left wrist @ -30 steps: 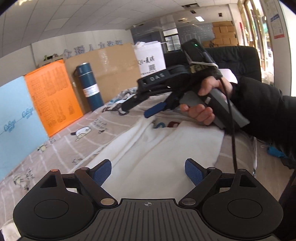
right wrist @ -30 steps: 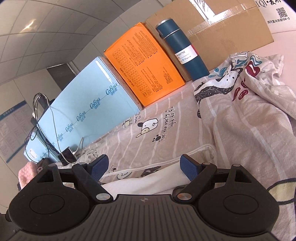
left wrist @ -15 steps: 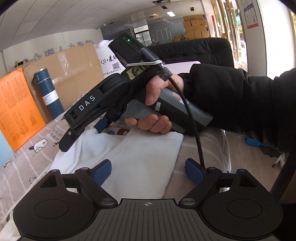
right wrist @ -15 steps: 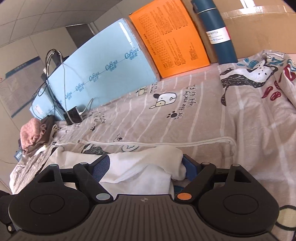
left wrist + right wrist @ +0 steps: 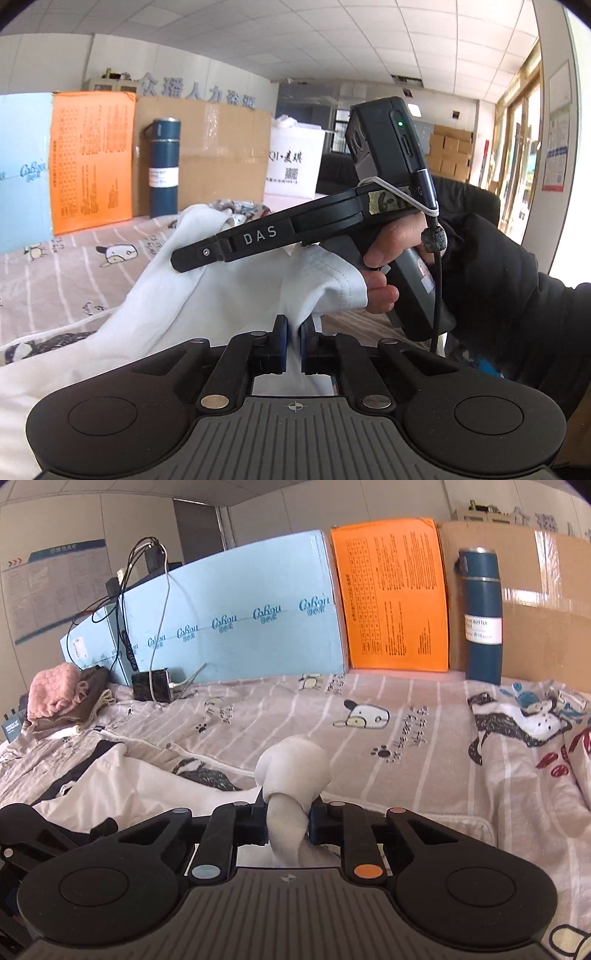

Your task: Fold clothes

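Now, left wrist view first.
Left gripper (image 5: 291,345): blue pads drawn together, pinching a fold of the white garment (image 5: 236,291) between them.
Garment position: drapes up from the pads, spreading left and down over the bed; a hemmed edge hangs just beside the person's right hand (image 5: 384,273).
Right gripper body (image 5: 295,230): black, marked DAS, crossing the frame above the cloth; held by that hand in a black sleeve (image 5: 491,280); its fingertips are hidden behind the garment here.
Backdrop: dark blue flask (image 5: 164,173) upright against a cardboard box (image 5: 218,155), orange board (image 5: 90,158) to its left, white printed bag (image 5: 293,162) to its right.

Right wrist view.
Right gripper (image 5: 288,819): jaws closing, pads pressed on a bunched white wad of the garment (image 5: 295,771) that bulges above them.
Rest of garment: lies low left on the cartoon-dog bedsheet (image 5: 369,716).
Far edge: light blue foam board (image 5: 236,620), orange board (image 5: 391,594), flask (image 5: 482,616).
Left corner: pink fluffy item (image 5: 51,690) on a brown cloth.
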